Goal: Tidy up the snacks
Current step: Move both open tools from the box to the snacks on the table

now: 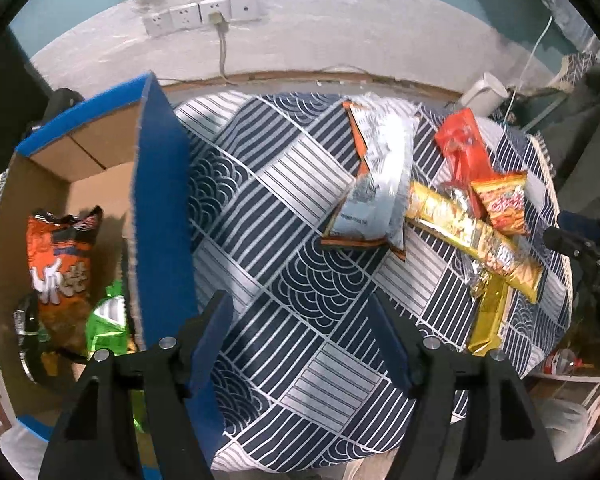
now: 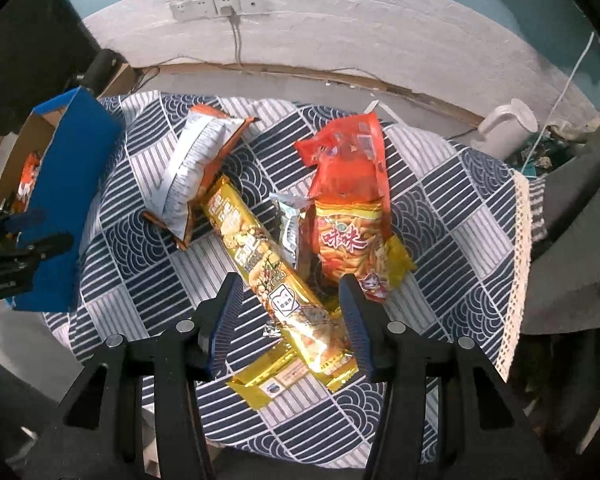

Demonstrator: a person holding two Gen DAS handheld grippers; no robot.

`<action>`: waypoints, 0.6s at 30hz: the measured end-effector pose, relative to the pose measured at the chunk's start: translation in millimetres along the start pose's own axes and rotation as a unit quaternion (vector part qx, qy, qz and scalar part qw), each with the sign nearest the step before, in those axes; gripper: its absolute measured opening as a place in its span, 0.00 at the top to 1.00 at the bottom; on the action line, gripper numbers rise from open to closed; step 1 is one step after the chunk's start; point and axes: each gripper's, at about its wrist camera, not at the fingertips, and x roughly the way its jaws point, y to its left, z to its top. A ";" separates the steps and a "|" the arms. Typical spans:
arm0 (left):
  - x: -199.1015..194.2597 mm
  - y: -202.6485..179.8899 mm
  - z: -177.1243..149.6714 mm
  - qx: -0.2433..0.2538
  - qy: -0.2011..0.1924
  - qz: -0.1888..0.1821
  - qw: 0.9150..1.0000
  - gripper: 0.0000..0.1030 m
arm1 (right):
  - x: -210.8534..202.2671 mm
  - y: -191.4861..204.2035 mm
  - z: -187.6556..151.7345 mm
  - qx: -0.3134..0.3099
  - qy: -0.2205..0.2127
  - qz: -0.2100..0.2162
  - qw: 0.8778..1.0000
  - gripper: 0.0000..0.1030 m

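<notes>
**A:** What's hard to make out from where you stand?

**B:** The gold packet [image 2: 278, 280] runs between the blue pads of my right hand-held gripper [image 2: 290, 312], jaws apart and not clamped on it. Its near end is partly hidden behind the right pad. Its print is too small to read. Just beyond my right pad lies the orange-yellow snack bag [image 2: 350, 240], showing two large Chinese characters I can't read with certainty, and it overlaps the red bag [image 2: 346, 152] behind it. A silver wrapper [image 2: 290, 220] is mostly buried between them.

**A:** And the left?

**B:** My left hand-held gripper [image 1: 300, 328] is spread open over the patterned cloth [image 1: 300, 280] on the counter, holding nothing. Far ahead to its right lies the silver-white bag [image 1: 380, 172], its text upside-down and blurred. To its left stands the blue-edged cardboard box [image 1: 160, 200]; inside are an orange chip bag [image 1: 62, 264] with white characters and a green packet [image 1: 108, 320], half hidden by the box wall.
</notes>
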 end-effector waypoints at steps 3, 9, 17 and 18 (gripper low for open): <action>12.0 -7.4 0.0 0.011 0.011 0.005 1.000 0.31 | 13.3 1.0 -1.5 -0.010 0.016 0.010 1.000 0.51; 31.1 -18.9 4.0 0.035 0.024 0.010 0.999 0.31 | 37.2 14.7 -6.6 -0.047 0.041 0.009 0.998 0.51; 56.7 -25.9 5.2 0.033 0.053 0.006 0.998 0.31 | 64.1 25.4 -7.4 -0.088 0.056 -0.017 0.994 0.48; 58.5 -27.0 5.5 0.032 0.055 0.005 0.998 0.31 | 66.1 26.8 -6.8 -0.093 0.053 -0.022 0.994 0.46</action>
